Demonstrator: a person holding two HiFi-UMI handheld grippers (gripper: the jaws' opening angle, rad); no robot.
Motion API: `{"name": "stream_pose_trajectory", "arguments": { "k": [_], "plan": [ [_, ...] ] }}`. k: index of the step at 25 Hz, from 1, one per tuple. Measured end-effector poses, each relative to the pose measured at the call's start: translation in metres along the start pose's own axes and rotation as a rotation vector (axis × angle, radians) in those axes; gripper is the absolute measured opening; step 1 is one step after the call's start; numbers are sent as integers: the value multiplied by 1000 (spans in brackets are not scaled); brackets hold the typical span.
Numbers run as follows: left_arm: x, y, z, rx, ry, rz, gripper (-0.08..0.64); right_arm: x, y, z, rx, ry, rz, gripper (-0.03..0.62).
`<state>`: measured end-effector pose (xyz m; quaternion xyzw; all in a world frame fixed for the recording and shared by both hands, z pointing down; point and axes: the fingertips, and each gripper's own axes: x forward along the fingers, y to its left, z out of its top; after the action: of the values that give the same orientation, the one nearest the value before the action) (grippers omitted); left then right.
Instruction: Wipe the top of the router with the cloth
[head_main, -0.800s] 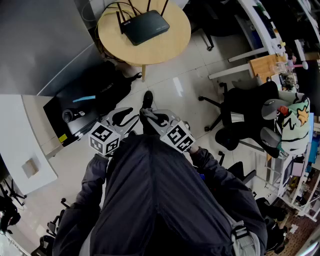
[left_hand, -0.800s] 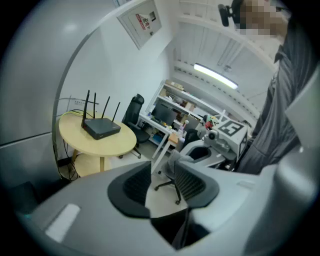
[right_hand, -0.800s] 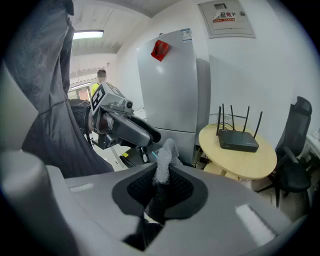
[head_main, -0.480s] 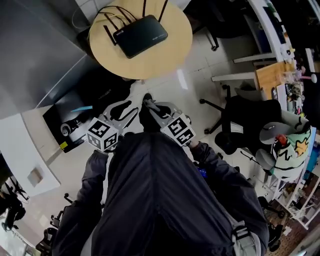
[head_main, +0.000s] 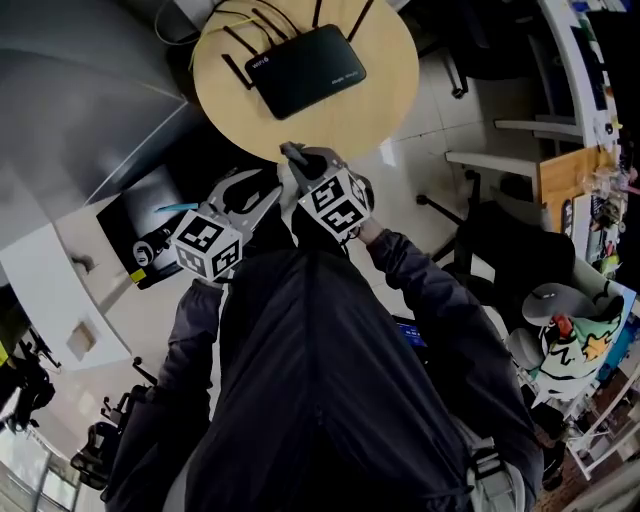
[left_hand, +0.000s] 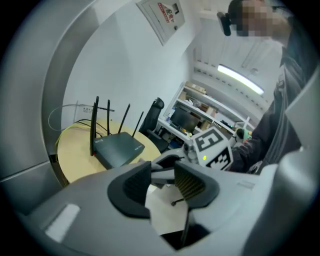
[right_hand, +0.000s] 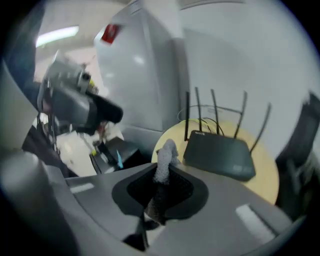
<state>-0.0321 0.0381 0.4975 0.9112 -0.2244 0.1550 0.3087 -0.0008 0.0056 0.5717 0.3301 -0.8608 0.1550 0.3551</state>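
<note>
A black router (head_main: 305, 70) with several upright antennas lies on a round wooden table (head_main: 385, 110). My right gripper (head_main: 297, 160) hangs at the table's near edge, short of the router, shut on a grey cloth (right_hand: 164, 162) that sticks up from between its jaws. In the right gripper view the router (right_hand: 217, 155) lies just beyond the cloth. To its left my left gripper (head_main: 252, 195) stands open with nothing between its fingers. The left gripper view shows that gripper (left_hand: 162, 182), the router (left_hand: 119, 150) ahead on the table (left_hand: 75, 157), and the right gripper's marker cube (left_hand: 212, 146).
A black case (head_main: 150, 215) with a blue stick on it lies on the floor left of the table. A grey curved wall (head_main: 70, 90) rises at the left. A white desk (head_main: 40, 290) stands lower left, and office chairs (head_main: 505, 245) at the right.
The person has stepped up to the table. Both grippers have moved forward to its near edge, the right one ahead with the cloth.
</note>
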Motion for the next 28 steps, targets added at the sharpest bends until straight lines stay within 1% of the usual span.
{"name": "stream_pose_trajectory", "arguments": {
  "k": [2,3,4,6,7,9,11,14,17,19,21,22,24,26,28],
  "plan": [
    [-3,7,2,-9,-5,-9,153,23,-3,10,-304,84,-39,31],
    [-6,9,3,-12,-10,-14,153,33,-4,15,-399,110,-41,31],
    [-8,11,4,-14,-17,-18,153,44,-7,20,-443,129,-36,31],
    [-16,16,5,-18,-37,-23,142,63,-18,29,-496,180,-42,31],
    [-21,19,5,-24,-49,-23,141,74,-26,31,-554,221,-57,31],
    [-34,27,3,-39,-70,-16,140,95,-38,32,-715,314,-69,31],
    [-47,36,0,-55,-89,1,140,114,-44,34,-848,397,-29,31],
    [-64,47,0,-75,-122,30,140,136,-51,38,-1028,494,22,31],
    [-79,57,2,-99,-155,55,140,157,-60,37,-1236,592,13,31],
    [-87,64,1,-113,-169,69,140,168,-69,31,-1363,695,-7,31],
    [-94,69,0,-125,-180,81,140,172,-77,22,-1450,794,-25,31],
    [-96,71,-2,-132,-184,84,140,173,-78,19,-1474,822,-31,31],
    [-99,74,-5,-142,-186,85,140,169,-75,12,-1487,866,-25,31],
    [-99,77,-7,-144,-182,77,140,160,-68,2,-1481,912,-5,31],
    [-98,79,-7,-138,-175,62,140,148,-59,-9,-1478,936,8,31]
  ]
}}
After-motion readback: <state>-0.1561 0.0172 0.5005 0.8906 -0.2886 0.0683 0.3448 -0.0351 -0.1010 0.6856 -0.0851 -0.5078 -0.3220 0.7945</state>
